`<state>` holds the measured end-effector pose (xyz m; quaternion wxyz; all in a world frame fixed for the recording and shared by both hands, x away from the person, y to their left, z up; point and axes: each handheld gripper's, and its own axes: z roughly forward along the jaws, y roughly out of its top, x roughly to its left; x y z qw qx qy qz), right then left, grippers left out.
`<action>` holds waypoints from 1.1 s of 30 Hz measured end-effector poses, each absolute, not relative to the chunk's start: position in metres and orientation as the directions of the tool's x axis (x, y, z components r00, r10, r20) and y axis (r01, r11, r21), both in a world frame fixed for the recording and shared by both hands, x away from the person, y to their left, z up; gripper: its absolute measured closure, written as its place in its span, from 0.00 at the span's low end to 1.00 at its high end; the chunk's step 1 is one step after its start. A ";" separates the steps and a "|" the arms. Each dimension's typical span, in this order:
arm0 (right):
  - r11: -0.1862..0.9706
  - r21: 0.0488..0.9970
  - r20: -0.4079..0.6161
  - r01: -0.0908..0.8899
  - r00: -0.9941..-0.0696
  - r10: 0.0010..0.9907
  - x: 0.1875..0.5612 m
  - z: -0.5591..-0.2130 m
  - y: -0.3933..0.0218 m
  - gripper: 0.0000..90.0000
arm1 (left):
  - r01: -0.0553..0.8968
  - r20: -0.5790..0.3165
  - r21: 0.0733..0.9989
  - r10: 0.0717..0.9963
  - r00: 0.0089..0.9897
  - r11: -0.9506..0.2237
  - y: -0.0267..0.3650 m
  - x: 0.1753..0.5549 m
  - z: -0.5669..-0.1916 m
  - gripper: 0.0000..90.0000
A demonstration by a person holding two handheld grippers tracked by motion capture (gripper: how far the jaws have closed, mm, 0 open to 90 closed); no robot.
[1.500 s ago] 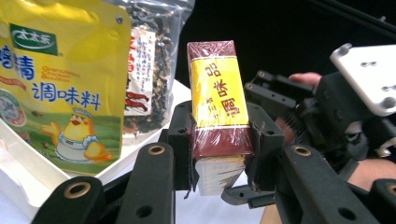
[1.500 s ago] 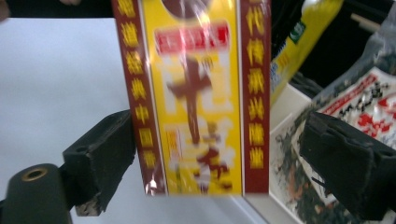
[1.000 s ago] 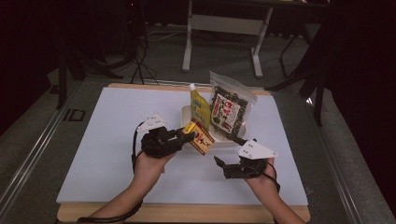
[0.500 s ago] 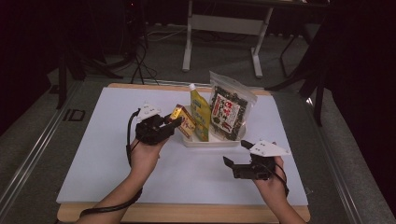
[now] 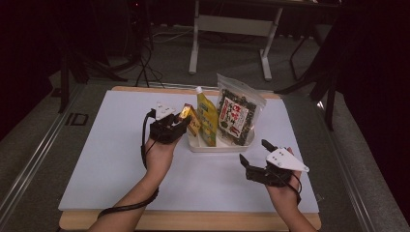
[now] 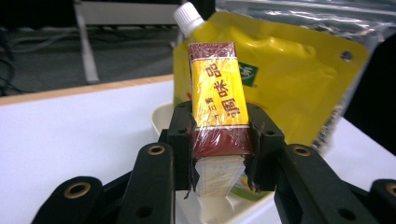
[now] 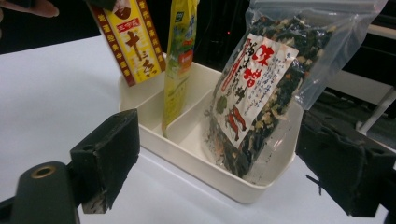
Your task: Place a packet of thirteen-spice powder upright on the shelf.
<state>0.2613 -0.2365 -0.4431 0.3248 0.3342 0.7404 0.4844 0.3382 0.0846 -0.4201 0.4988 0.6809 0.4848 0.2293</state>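
Tray (image 5: pixel 195 144) holds yellow pouch (image 5: pixel 207 119), seaweed bag (image 5: pixel 236 116); left fingers pinch box (image 6: pixel 218 112), right fingers spread.

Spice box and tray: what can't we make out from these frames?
- Spice box bottom end: left gripper view, hidden by the left tongs clamped on it.
- Whether the box rests on the tray floor: right gripper view, its lower corner drops behind the tray wall.
- Yellow pouch top: right gripper view, cut off by the top edge.
- Seaweed bag print: high view, too small to read.
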 end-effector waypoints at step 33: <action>0.363 0.914 -0.196 0.182 -0.586 0.787 0.258 -0.447 -0.232 0.17 | 0.515 -0.076 0.857 0.989 0.125 0.001 0.024 0.366 -0.457 0.74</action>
